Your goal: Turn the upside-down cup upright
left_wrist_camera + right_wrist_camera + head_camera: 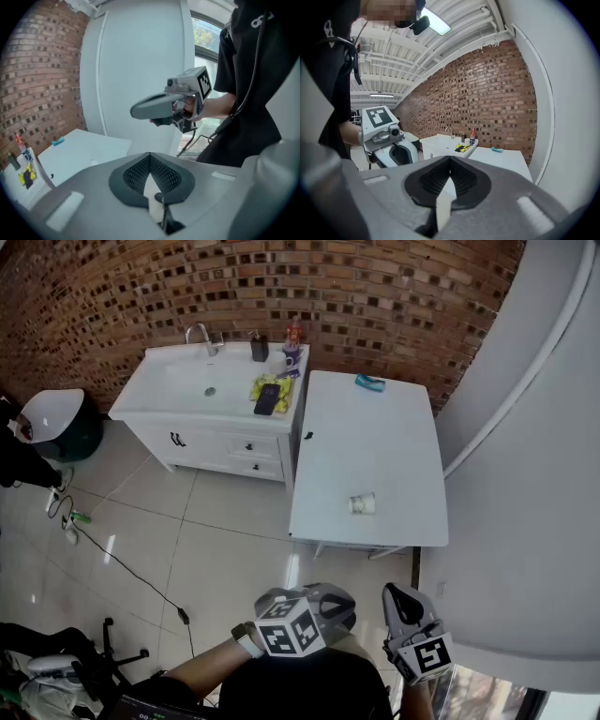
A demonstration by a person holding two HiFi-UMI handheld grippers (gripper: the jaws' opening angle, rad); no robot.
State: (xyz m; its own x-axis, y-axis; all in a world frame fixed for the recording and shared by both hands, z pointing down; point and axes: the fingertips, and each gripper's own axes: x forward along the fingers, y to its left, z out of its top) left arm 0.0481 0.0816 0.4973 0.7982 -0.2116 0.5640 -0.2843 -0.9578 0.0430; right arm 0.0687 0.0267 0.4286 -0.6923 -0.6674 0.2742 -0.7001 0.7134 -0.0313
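- Wall (141, 296): red-brown brick, pale mortar.
- Tabletop (375, 446): plain white.
- Cup (363, 504): off-white.
- Small item (369, 382): teal.
- Vanity (216, 418): white, with black handles.
- Floor (206, 559): pale grey tile.
- Cable (131, 563): black.
- Left gripper (336, 600) and right gripper (395, 596): grey shells. Pads (136, 173) are dark with a mesh pattern. Cubes (286, 629) are white with black square markers.

The cup (362, 504) is too small to tell which way it faces.
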